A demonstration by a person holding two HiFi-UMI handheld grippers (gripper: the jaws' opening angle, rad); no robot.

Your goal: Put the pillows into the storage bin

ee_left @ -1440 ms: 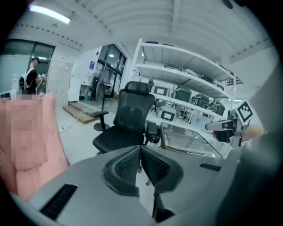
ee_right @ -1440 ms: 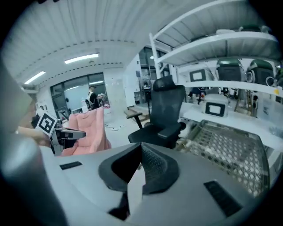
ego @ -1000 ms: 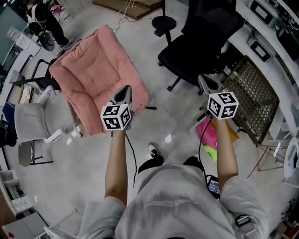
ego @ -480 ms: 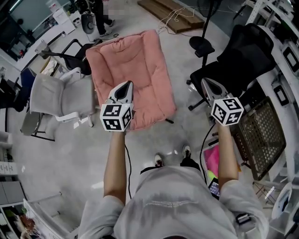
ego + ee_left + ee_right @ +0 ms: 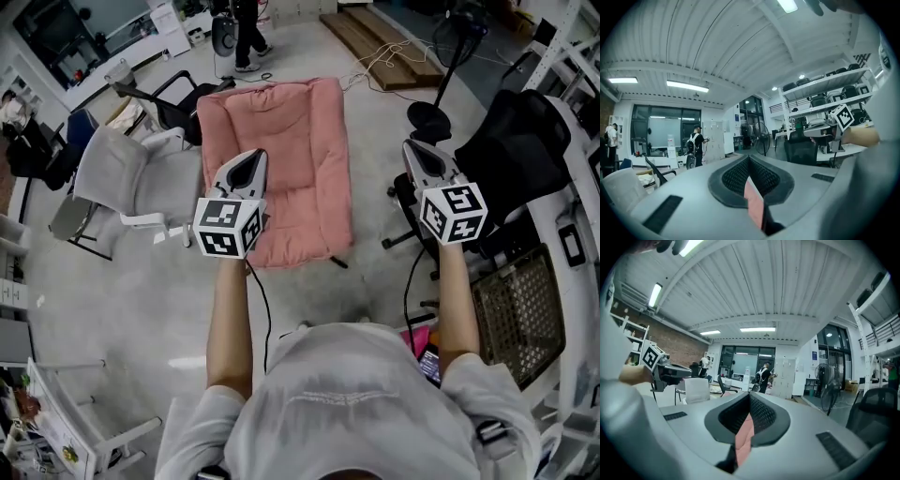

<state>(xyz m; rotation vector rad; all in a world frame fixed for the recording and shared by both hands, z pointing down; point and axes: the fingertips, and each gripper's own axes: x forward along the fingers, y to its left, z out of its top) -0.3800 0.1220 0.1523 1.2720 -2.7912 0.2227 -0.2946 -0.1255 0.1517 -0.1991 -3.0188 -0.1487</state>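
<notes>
The big quilted pink pillow point(image 5: 291, 141), lying well left of the dark wire-mesh storage bin point(image 5: 516, 309), has swung squarely in front of me, so I'm lining up to grab it. My left tongs point(image 5: 253, 155) and right tongs point(image 5: 413, 144) are pressed together, empty.

The pillow point(image 5: 281, 169) was a dusty pink with quilted seams, set against a pale grey office chair point(image 5: 122, 183), a black office chair point(image 5: 511, 150) and a light grey concrete floor point(image 5: 141, 309). The left gripper point(image 5: 246, 167) and right gripper point(image 5: 420, 157) were grey, each with a white cube printed with black square markers, and a pink sliver showed between their black, mesh-textured pads point(image 5: 733, 176). The person's shirt point(image 5: 347, 403) was light grey, and the wire-mesh bin point(image 5: 520, 309) a dark brown lattice.
</notes>
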